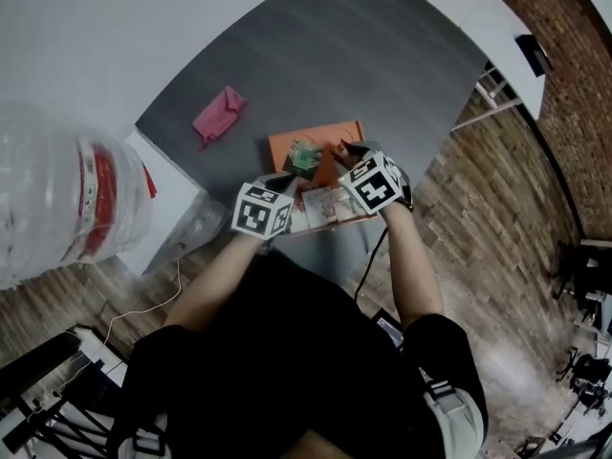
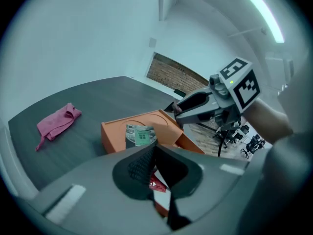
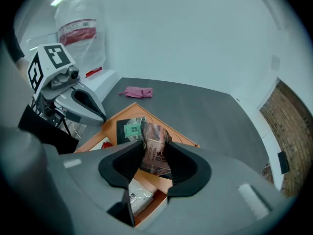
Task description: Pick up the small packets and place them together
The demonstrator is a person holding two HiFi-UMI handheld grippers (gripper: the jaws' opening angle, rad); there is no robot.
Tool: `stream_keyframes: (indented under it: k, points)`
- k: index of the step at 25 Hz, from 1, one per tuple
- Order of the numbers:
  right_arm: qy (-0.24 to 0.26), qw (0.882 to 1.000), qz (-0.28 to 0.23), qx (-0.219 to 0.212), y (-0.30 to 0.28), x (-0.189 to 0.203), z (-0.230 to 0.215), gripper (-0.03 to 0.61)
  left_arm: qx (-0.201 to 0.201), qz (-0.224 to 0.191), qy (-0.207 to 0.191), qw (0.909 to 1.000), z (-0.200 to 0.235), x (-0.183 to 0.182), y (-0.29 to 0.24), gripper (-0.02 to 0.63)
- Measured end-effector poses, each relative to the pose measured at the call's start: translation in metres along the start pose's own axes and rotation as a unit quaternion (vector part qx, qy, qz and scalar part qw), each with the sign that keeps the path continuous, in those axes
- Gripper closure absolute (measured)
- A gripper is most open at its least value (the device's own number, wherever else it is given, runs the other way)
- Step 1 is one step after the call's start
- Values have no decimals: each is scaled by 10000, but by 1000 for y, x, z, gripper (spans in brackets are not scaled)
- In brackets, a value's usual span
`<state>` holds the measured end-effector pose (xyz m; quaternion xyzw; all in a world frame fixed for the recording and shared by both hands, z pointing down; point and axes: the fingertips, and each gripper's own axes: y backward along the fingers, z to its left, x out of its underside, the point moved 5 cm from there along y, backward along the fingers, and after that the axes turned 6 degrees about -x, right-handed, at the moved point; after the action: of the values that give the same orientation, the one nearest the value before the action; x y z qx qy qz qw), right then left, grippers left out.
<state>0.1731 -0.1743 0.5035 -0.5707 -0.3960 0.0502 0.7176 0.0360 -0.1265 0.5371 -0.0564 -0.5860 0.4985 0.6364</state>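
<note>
the dark grey surface carries everything. on it, directly under and just beyond both sets of fingers, lies a shallow orange cardboard box opened into a far half and a near half. a crumpled pink cloth lies well beyond the fingers, out of the way.

the right gripper has its fingers narrowed onto a brown foil tea packet. the pads press its two faces. its long axis runs upright along the fingers, with the top end sticking out past the tips and leaning slightly away.

the left gripper hangs just beside it with its fingers fully together. a red and white packet shows below their tips. it looks to lie in the near half of the box rather than being pinched, though that is not certain.

a clear packet with a green label lies flat in the far half, just beyond the right fingers and a little to their left. a white packet lies in the near half, right under them.

the right hand is the nearer one, since it already carries a packet. the likely move is to lower it forward beside the green-labelled one, or down beside the near packets.
</note>
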Motion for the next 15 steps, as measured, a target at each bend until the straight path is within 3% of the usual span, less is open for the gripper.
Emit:
stream_keyframes:
  k: [10, 15]
  points:
    - [65, 9991, 409, 18, -40, -2, -22, 414, -261, 15, 292, 9992, 21, 12, 15, 614]
    - [-381, 9977, 565, 23, -56, 10, -29, 408, -482, -53, 271, 9985, 35, 16, 25, 614]
